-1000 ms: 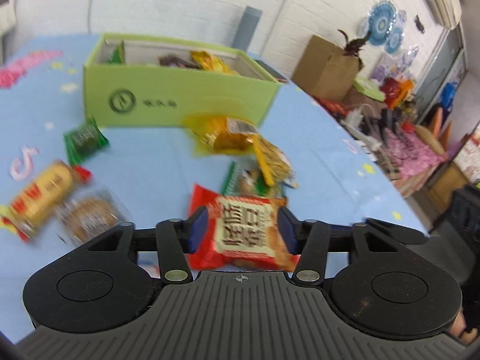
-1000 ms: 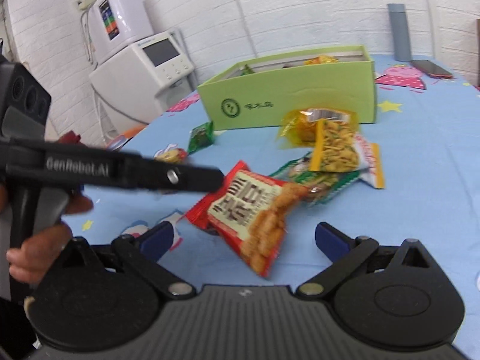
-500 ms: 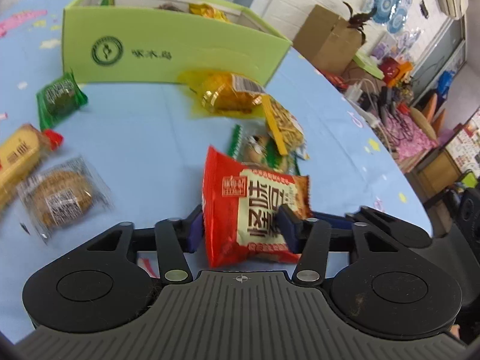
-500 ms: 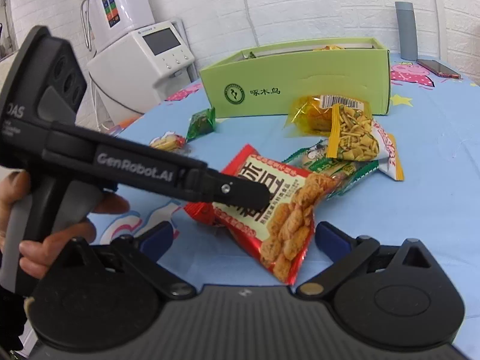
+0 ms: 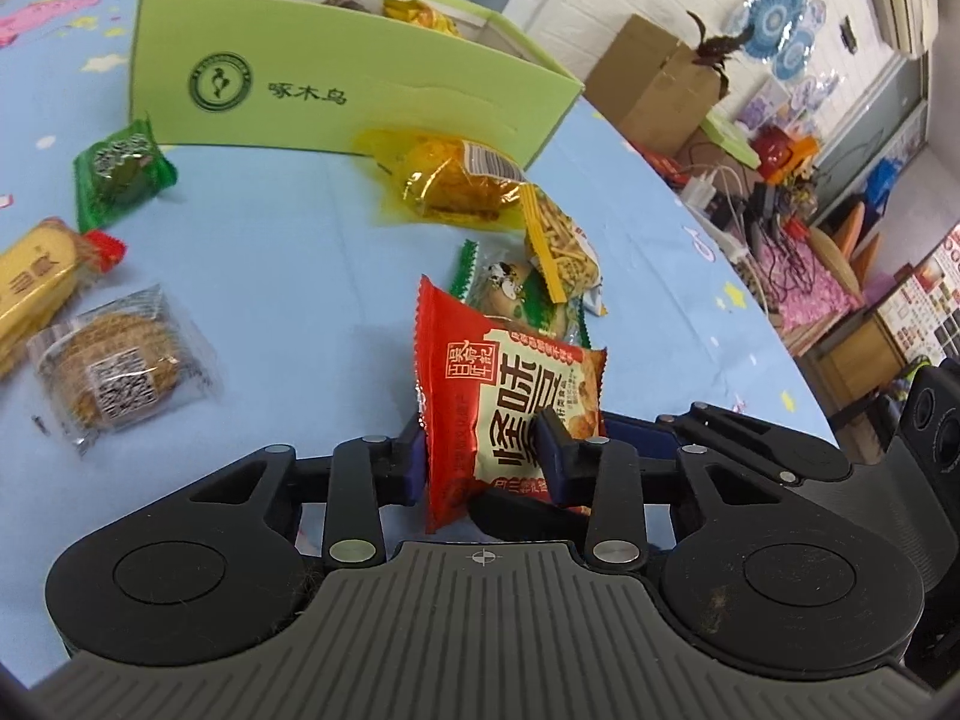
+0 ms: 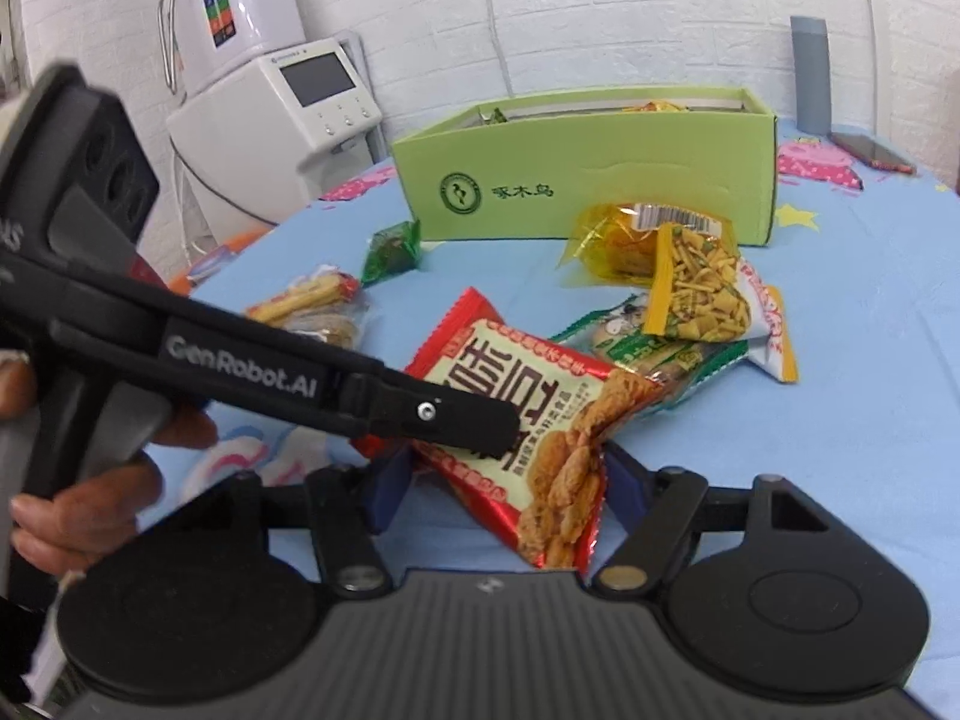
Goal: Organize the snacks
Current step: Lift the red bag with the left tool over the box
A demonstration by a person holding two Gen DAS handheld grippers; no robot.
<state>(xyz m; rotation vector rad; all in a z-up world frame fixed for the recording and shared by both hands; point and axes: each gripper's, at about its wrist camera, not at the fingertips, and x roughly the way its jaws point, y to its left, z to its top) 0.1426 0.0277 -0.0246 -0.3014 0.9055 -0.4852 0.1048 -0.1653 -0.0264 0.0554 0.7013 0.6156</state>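
Note:
A red snack packet (image 5: pixel 510 396) (image 6: pixel 516 384) stands upright off the blue tablecloth (image 5: pixel 270 252). My left gripper (image 5: pixel 483 456) is shut on its lower part, crumpling it, and its jaws are still closing. In the right wrist view the left gripper (image 6: pixel 480 426) reaches in from the left, held by a hand (image 6: pixel 90 504). My right gripper (image 6: pixel 507 483) is closing around the same packet, its blue pads touching the packet's two side edges. The open green box (image 5: pixel 360 96) (image 6: pixel 600 180) stands farther back with several snacks inside.
Loose on the cloth lie a yellow bag (image 5: pixel 462 186), a noodle-snack packet (image 5: pixel 558 246), a green-white packet (image 5: pixel 510 288), a small green packet (image 5: pixel 120 174), a clear-wrapped cookie (image 5: pixel 120 366) and a yellow biscuit pack (image 5: pixel 36 276). A phone (image 6: pixel 873 150) and a grey cylinder (image 6: pixel 810 72) sit behind the box.
The left gripper has squeezed tighter on the red packet and tipped it upright. The right gripper's jaws have come in from wide open to the packet's sides.

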